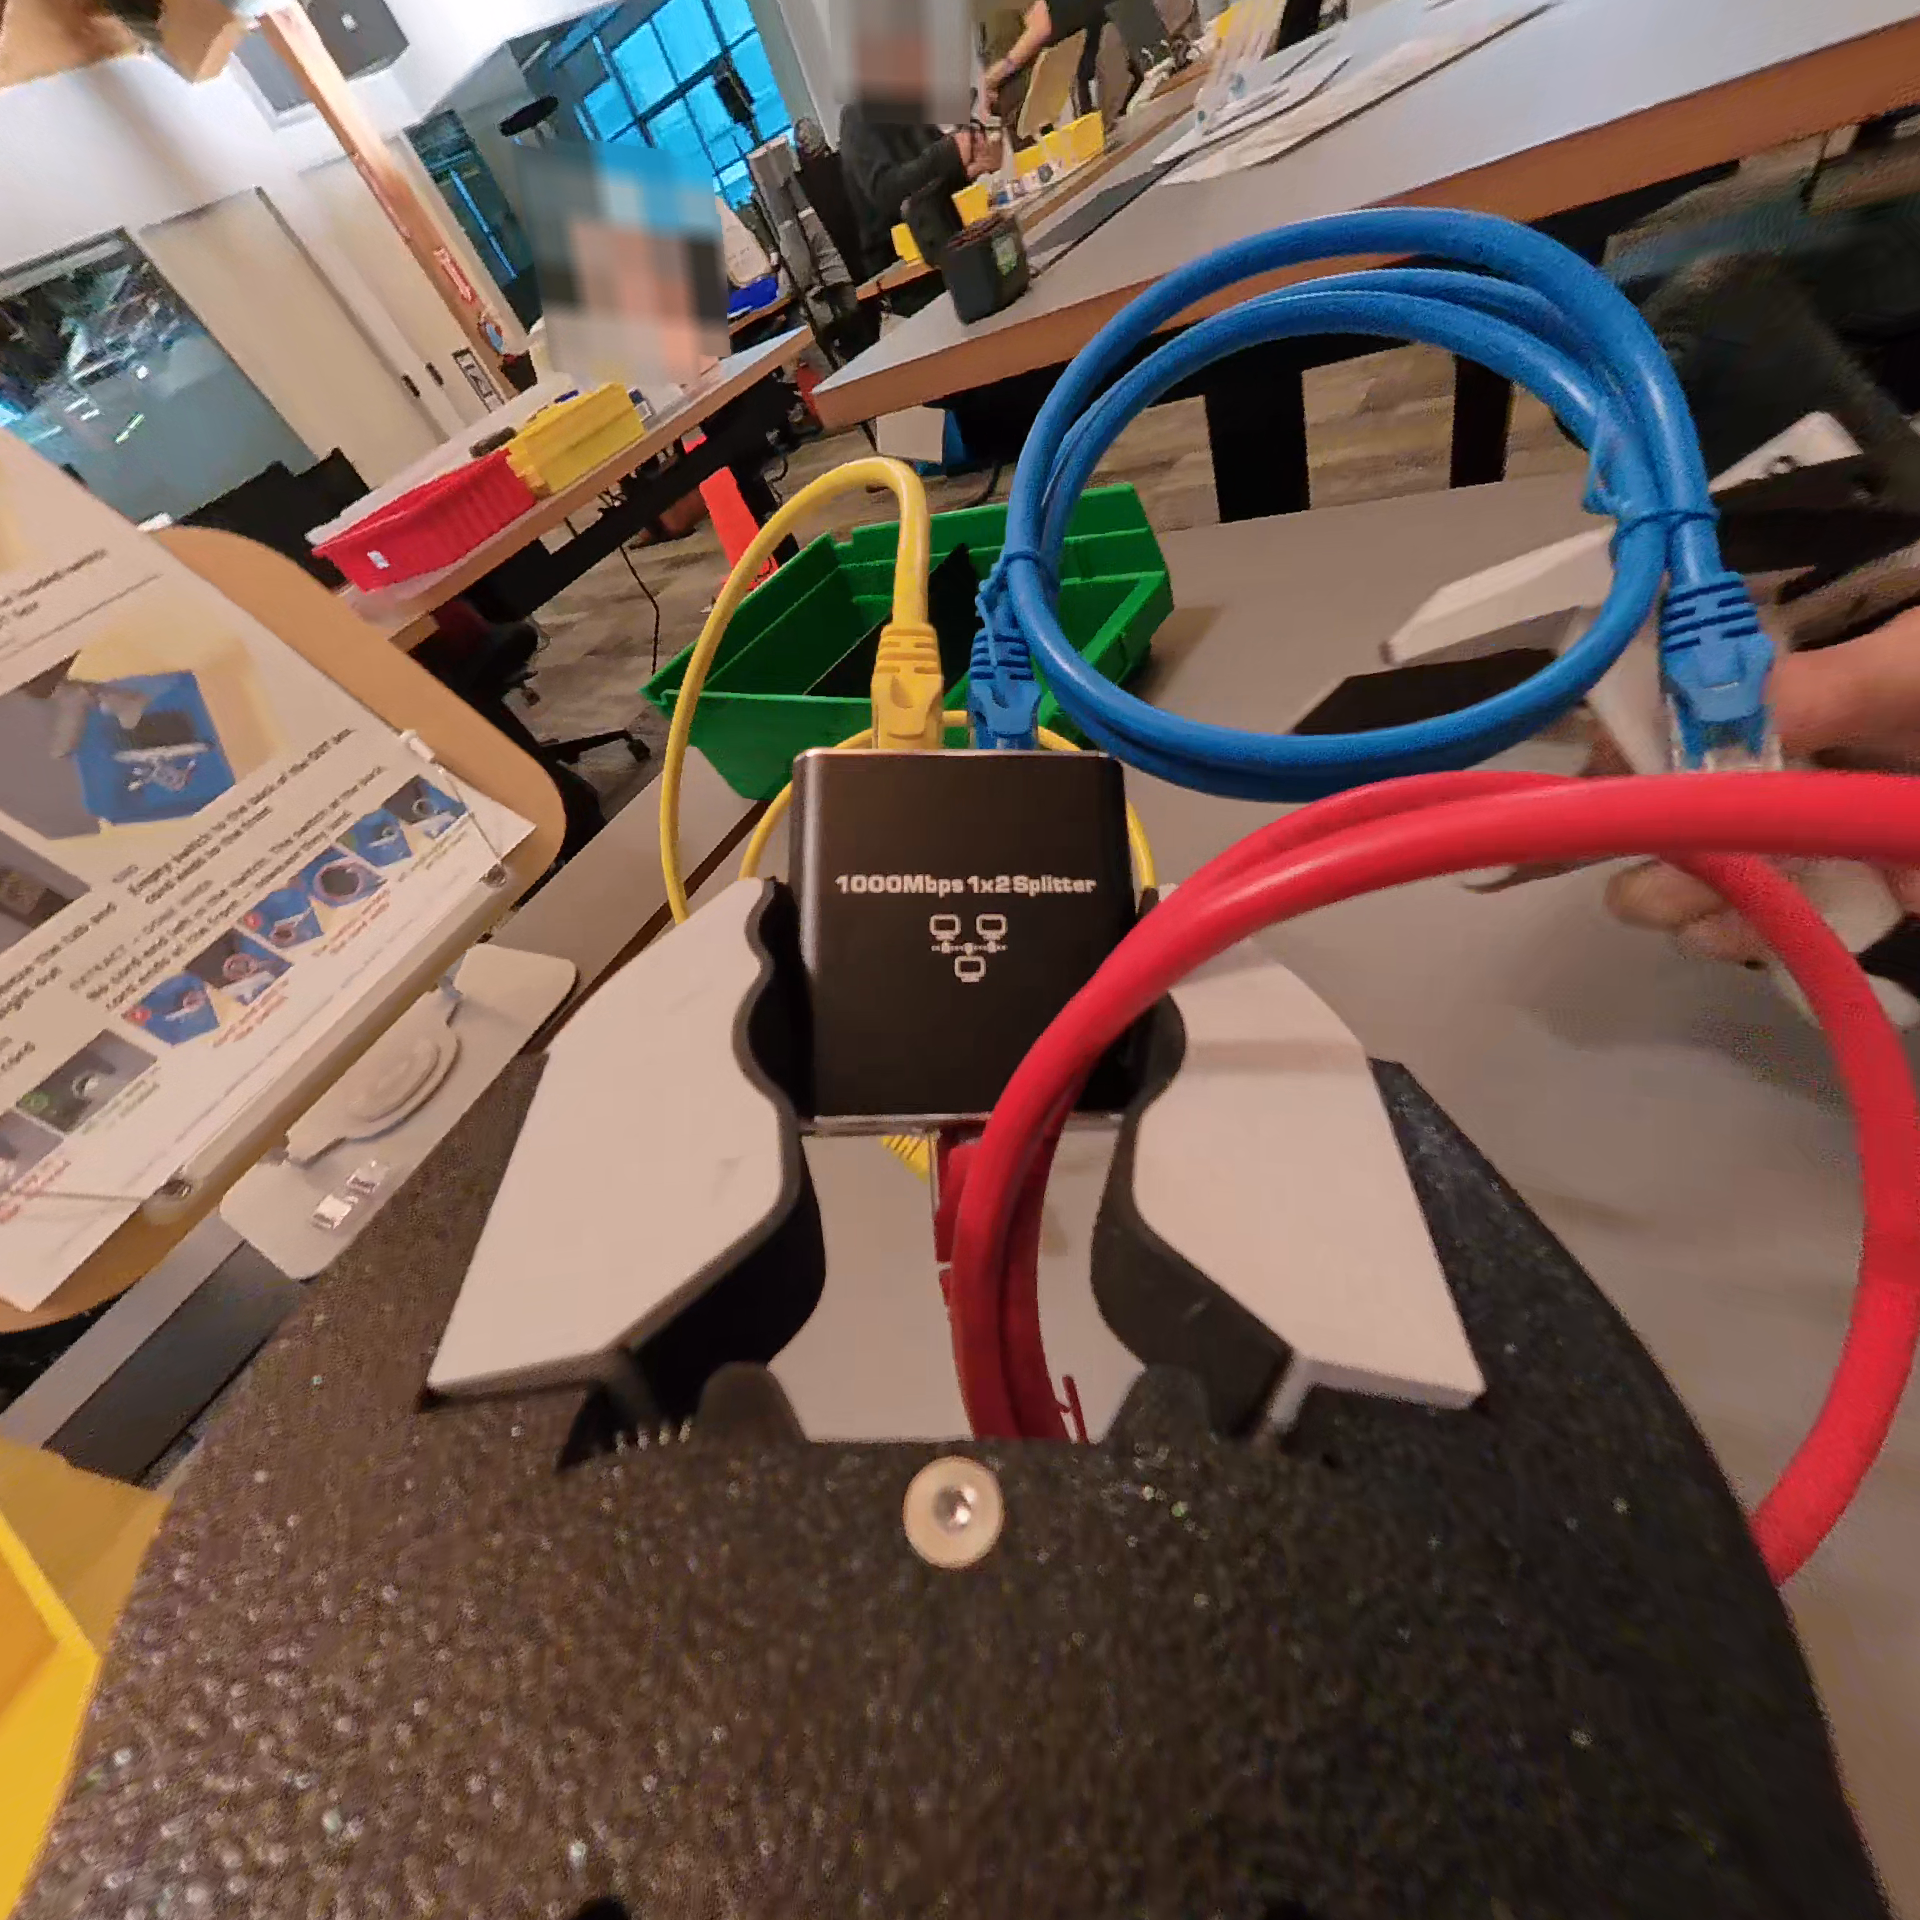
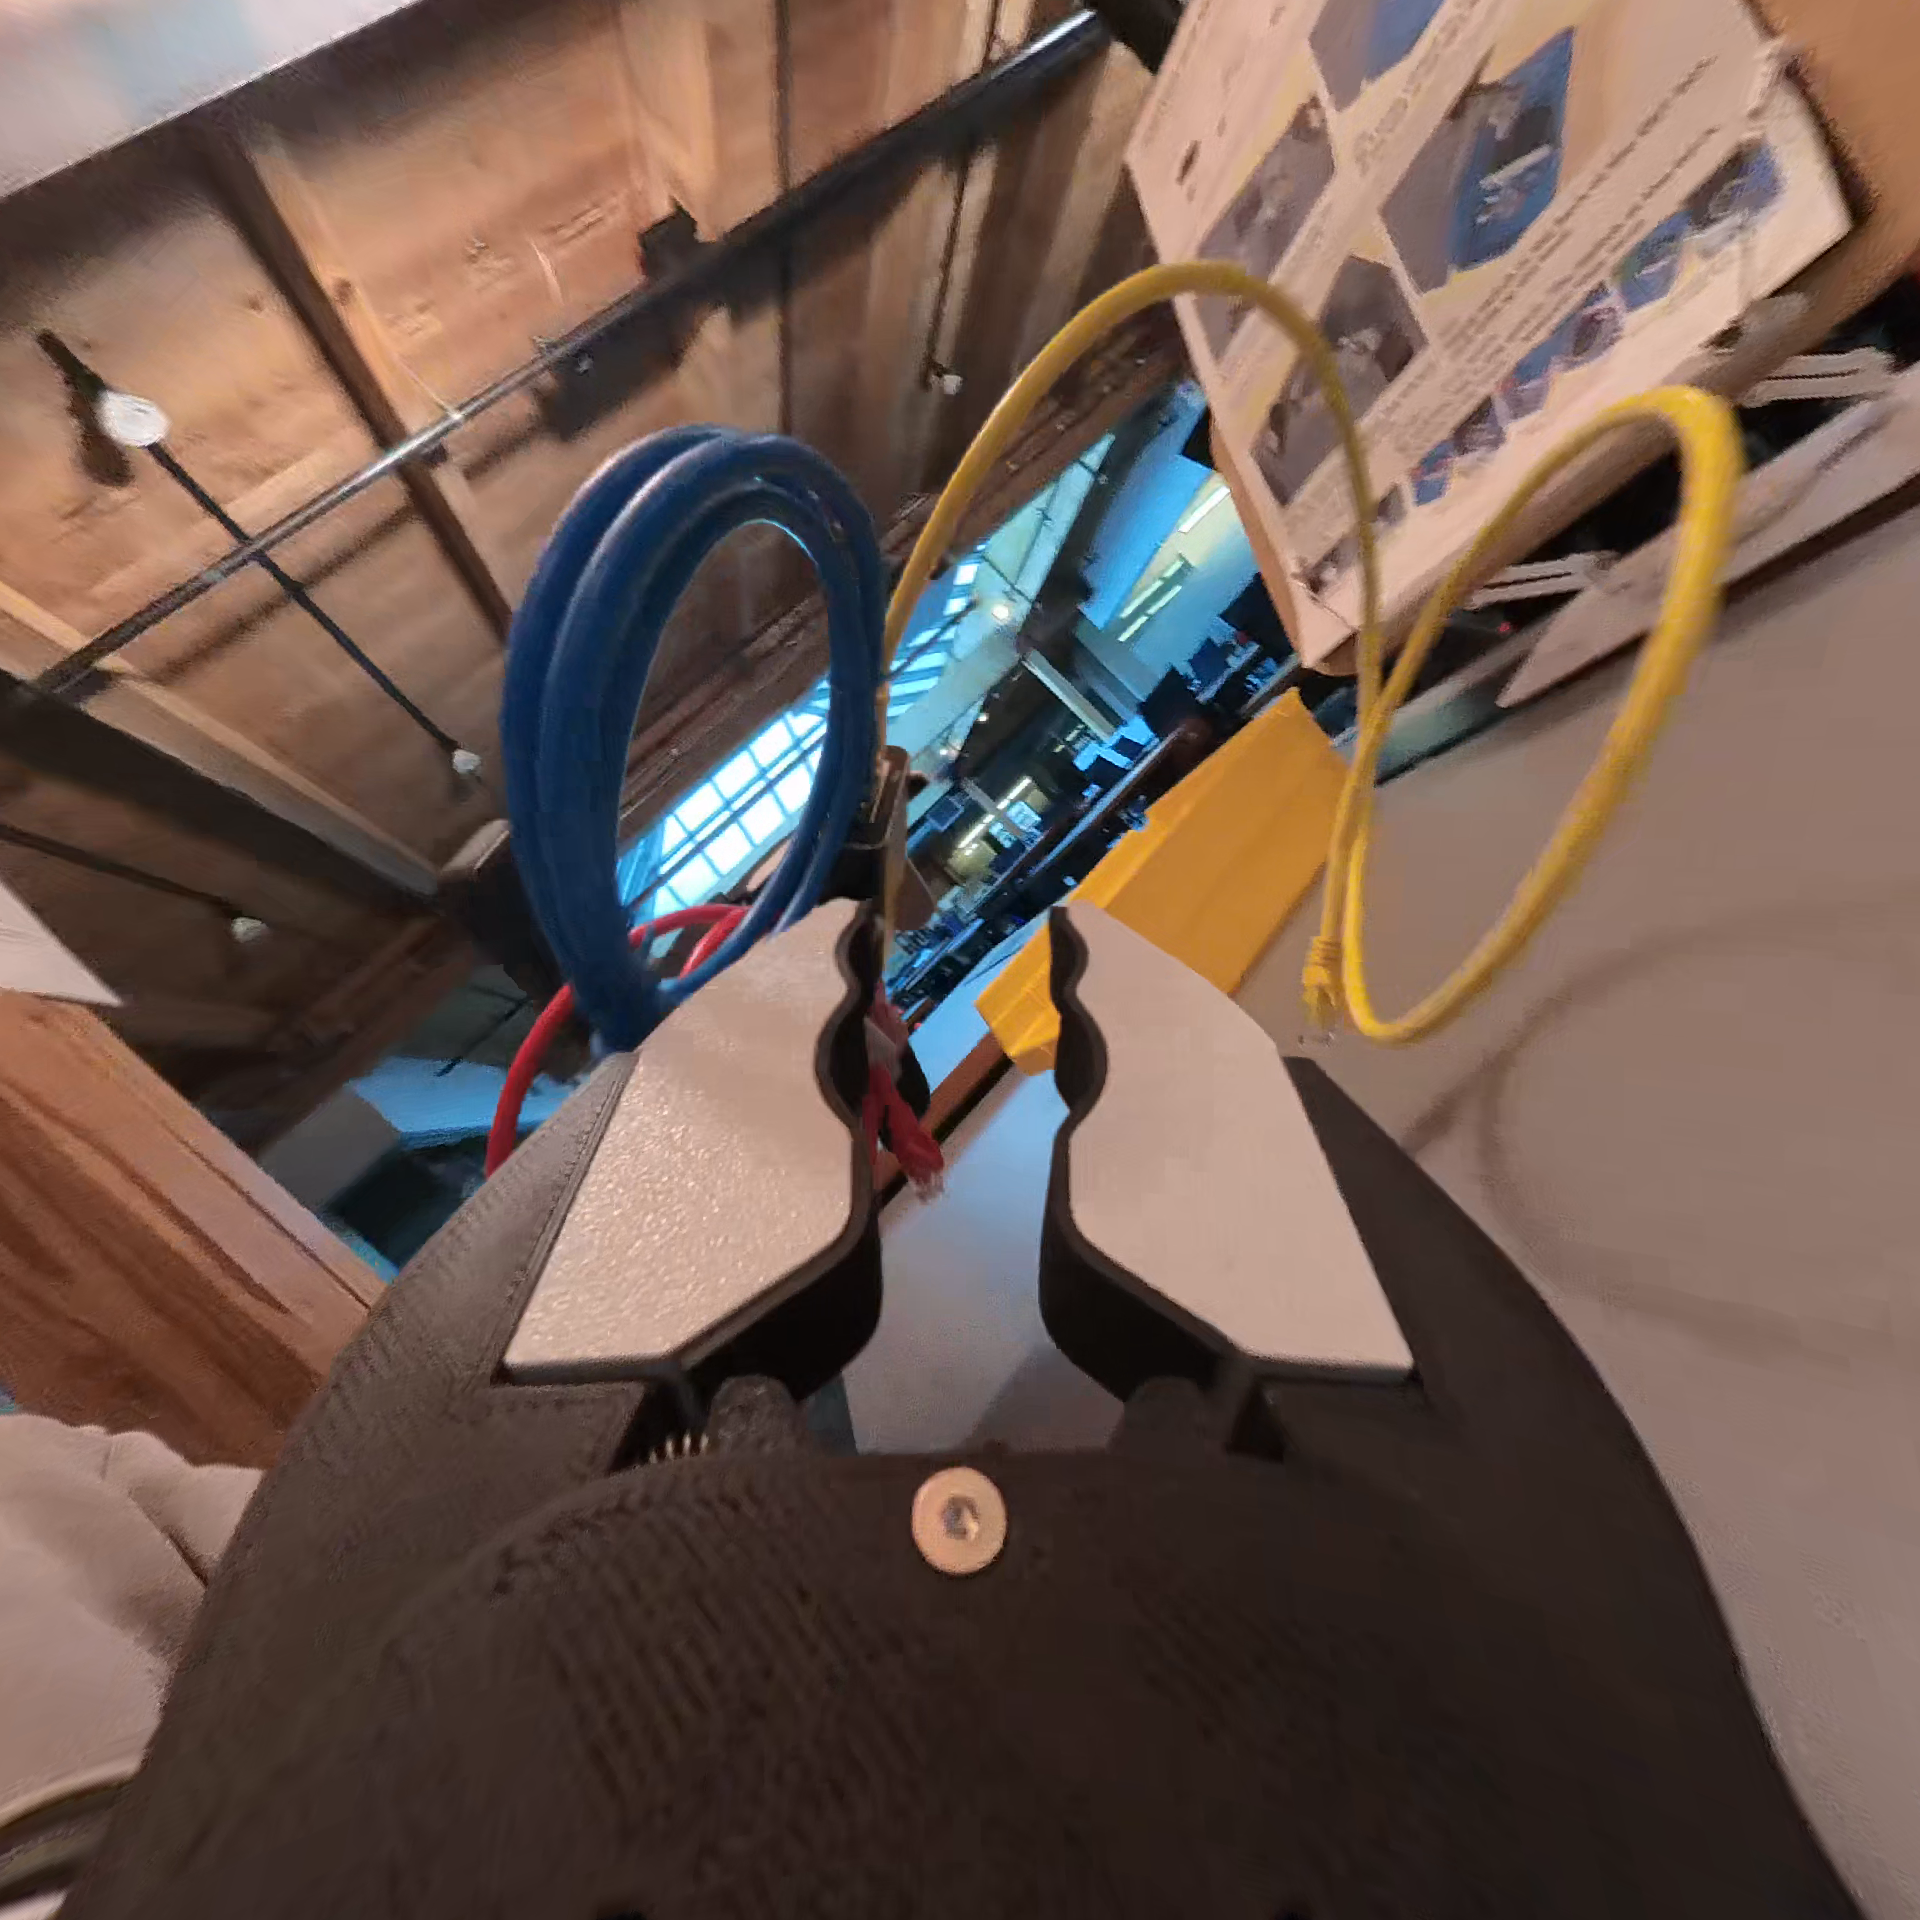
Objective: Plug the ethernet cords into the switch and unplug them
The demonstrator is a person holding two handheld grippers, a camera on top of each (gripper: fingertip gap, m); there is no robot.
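Three cords seated in small black metal switch box [image 1: 966, 997], clamped by its sides between the grey fingers of left gripper [image 1: 961, 914] and held clear above grey table [image 1: 1558, 1143], presumably to steady it against pulling. Thin yellow ethernet cord [image 1: 909, 623] and coiled blue ethernet cord [image 1: 1351, 312] plugged side by side into far face. Thick red ethernet cord [image 1: 1455, 831] entering near face, then looping off to right. Free blue plug [image 1: 1709, 686] dangling at right, just beside a hand [image 1: 1839, 707].

Right gripper [image 2: 961, 935] with fingers apart, gripping nothing, tilted upward near the loops; a red plug [image 2: 904, 1132] visible beyond its gap, not between the pads. Judged as plugging done, unplugging next: latch tab to be pressed before any pull, hence free gripper left ready.

Green plastic bin [image 1: 790, 717] behind on table; printed instruction sheet [image 1: 208, 831] propped at left.
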